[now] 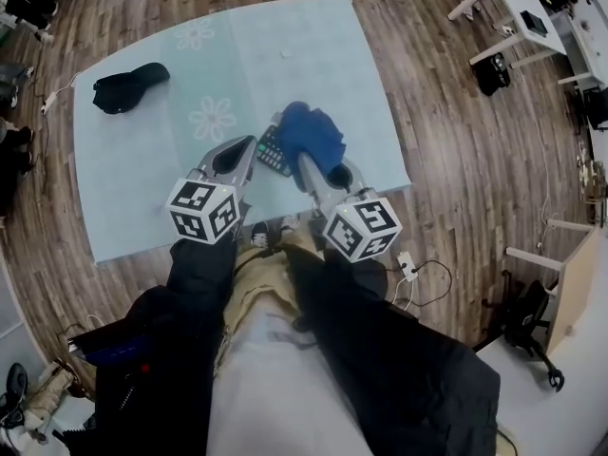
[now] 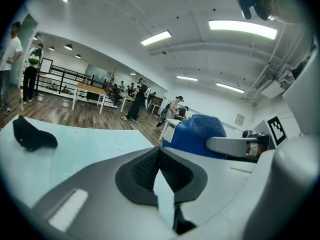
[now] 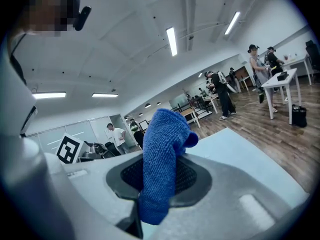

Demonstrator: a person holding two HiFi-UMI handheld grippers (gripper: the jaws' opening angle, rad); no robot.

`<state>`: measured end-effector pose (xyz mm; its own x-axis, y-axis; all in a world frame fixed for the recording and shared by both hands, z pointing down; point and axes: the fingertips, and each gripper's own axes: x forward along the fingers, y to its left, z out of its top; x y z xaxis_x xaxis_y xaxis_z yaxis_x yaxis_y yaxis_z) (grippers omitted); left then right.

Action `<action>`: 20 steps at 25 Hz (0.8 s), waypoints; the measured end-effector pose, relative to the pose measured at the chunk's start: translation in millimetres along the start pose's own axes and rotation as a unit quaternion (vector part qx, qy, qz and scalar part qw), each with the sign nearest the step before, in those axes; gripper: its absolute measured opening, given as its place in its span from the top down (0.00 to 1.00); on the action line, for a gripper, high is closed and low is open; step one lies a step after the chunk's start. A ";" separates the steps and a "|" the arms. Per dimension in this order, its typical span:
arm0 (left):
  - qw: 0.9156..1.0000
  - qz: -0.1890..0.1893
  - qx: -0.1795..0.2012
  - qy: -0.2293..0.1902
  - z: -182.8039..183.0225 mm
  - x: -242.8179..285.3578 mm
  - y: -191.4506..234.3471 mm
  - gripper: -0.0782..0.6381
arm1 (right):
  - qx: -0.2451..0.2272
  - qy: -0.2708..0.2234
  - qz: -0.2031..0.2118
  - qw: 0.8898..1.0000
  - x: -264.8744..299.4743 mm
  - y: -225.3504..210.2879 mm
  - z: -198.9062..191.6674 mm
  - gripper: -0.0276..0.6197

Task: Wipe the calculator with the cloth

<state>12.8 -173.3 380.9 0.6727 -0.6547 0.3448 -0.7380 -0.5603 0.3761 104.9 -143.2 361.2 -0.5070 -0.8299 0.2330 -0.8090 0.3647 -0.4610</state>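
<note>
I am looking at one calculator (image 1: 273,152), one blue cloth (image 1: 310,133) and my two grippers over a pale blue table (image 1: 133,198) with flowers on it. One black thing (image 1: 128,85) is lying well apart from them, near the table's far left corner. The right gripper (image 1: 306,160) is squeezing the fuzzy cloth tight, while the left gripper (image 1: 249,143) is holding its tips together on nothing, just beside the calculator. The calculator is lying near the table's front edge, dark with small keys, and the cloth is covering its right part.
</note>
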 end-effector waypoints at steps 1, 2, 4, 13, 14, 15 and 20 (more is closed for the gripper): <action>1.000 0.000 0.000 0.001 1.2 -2.5 0.8 0.90 | 0.002 0.001 0.001 1.000 1.9 1.2 -0.1 0.81; 1.000 0.002 0.002 0.003 1.7 -3.5 1.3 0.90 | 0.005 0.002 0.002 1.000 3.5 0.9 -0.2 0.81; 1.000 0.009 0.006 0.009 1.3 0.3 1.6 0.90 | 0.012 0.004 0.006 1.000 6.0 -6.0 -0.3 0.81; 0.998 0.051 -0.008 0.035 -25.1 23.6 14.9 0.90 | 0.030 0.034 0.008 0.999 18.2 -52.1 -13.0 0.81; 0.997 0.058 -0.011 0.041 -32.0 23.7 19.0 0.90 | 0.031 0.040 0.004 0.999 19.4 -56.1 -17.3 0.81; 0.997 0.066 -0.015 0.048 -39.2 23.4 23.9 0.90 | 0.031 0.046 -0.002 0.998 20.6 -59.6 -21.7 0.81; 0.992 0.091 -0.041 0.082 -73.8 30.7 54.6 0.90 | 0.030 0.085 -0.029 0.996 40.8 -77.1 -48.7 0.81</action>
<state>-2.9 -186.5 475.5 0.5332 -0.6467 0.5454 -0.8458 -0.3930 0.3609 132.1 -184.7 448.0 -0.5077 -0.7633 0.3995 -0.8212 0.2885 -0.4924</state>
